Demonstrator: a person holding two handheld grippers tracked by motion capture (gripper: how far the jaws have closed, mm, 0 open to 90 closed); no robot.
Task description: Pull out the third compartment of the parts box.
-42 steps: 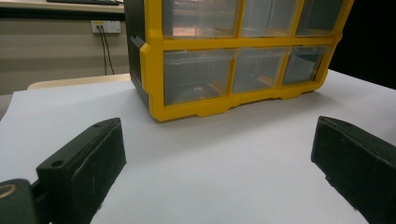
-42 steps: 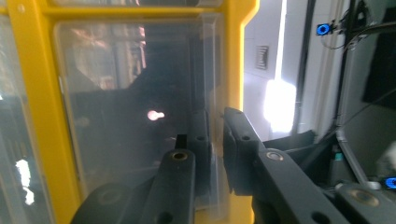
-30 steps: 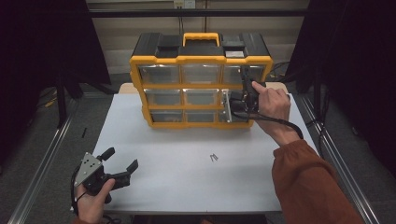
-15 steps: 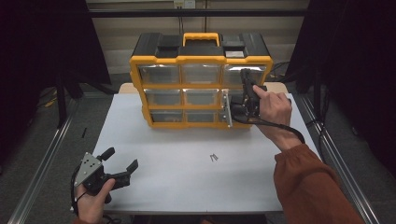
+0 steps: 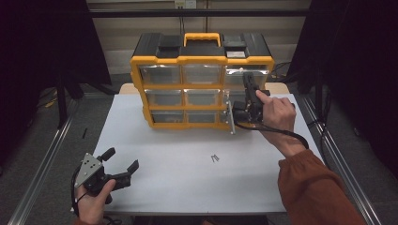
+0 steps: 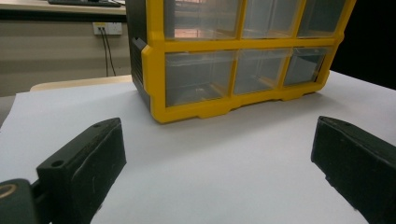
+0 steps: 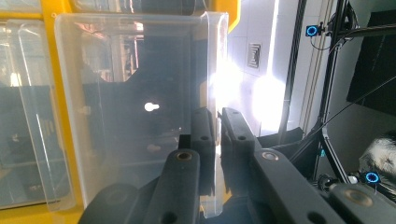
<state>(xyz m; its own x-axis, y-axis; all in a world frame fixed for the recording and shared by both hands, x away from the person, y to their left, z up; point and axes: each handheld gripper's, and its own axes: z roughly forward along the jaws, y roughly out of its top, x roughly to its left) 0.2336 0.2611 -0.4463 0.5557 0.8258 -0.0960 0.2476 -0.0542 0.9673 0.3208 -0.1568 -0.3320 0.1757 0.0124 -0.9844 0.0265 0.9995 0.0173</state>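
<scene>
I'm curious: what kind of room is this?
Probably a lab or test workshop: a white table inside metal rails, a yellow drawer organizer, and tripods with dark curtains behind.

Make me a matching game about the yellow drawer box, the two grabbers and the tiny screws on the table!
Things:
1. left gripper
2. right gripper
3. yellow organizer cabinet
4. small screws

Places or states:
A. lying loose on the white table top, in front of the cabinet
B. jaws wide open, low over the table's near left corner
C. jaws shut on the wall of a clear plastic drawer
D. standing at the back of the table, black handle top

Pairs: 1-B, 2-C, 3-D, 4-A
</scene>
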